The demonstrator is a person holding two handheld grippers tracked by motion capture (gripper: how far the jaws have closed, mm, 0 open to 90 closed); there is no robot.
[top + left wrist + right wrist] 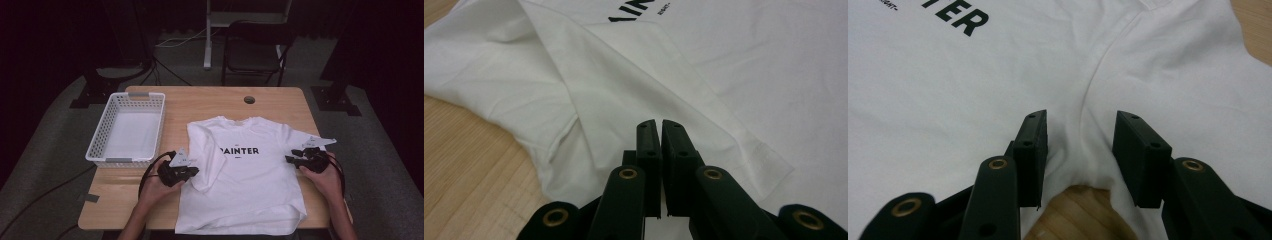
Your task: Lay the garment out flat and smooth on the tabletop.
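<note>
High view: white T-shirt (250, 175) flat on table (200, 102), print up. Left gripper (192, 171) at near-left, jaws pressed together on left sleeve fold (624, 95), sleeve turned in over chest — first fold underway. Right gripper (289, 160) jaws wide apart, straddling right armpit seam (1083, 150), gripping nothing. Right sleeve, body folds pending, I judge. Beyond left gripper, white basket (97, 145) awaits.

Bare table (210, 102) beyond the shirt (250, 175); basket (127, 127) blocks the left.
</note>
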